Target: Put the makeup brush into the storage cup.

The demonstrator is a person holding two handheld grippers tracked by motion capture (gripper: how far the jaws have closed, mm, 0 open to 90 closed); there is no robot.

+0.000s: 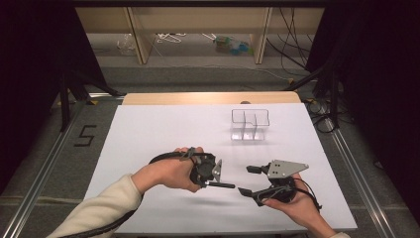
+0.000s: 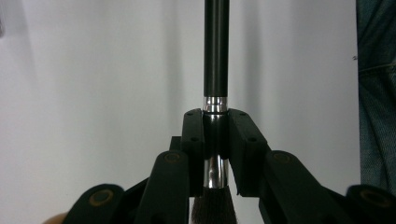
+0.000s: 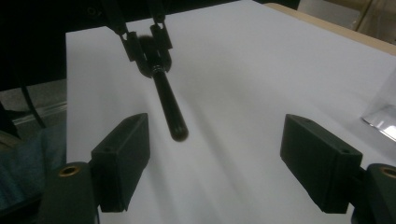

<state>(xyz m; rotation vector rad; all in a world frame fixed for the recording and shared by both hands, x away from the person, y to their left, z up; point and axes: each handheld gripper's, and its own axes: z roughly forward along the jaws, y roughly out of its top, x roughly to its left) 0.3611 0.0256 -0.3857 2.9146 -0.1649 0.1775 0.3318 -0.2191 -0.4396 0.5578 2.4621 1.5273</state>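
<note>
While the left gripper (image 1: 225,184) pinched the makeup brush (image 2: 216,60) at its slick metal ferrule above the white table (image 1: 148,129), its light, stiff handle pointed at the right gripper (image 1: 246,179), whose jaws stood spread, best placed to clamp mid-handle

A lab-style recording space is showing here. A white table (image 1: 148,134) is sitting as the centre of it, with black curtains (image 1: 29,74) hanging on both sides, metal floor rails (image 1: 44,168) running alongside, loose cables (image 1: 292,44) trailing on the grey floor beyond it, and a taped number 5 (image 1: 85,135) lying to its left.
</note>
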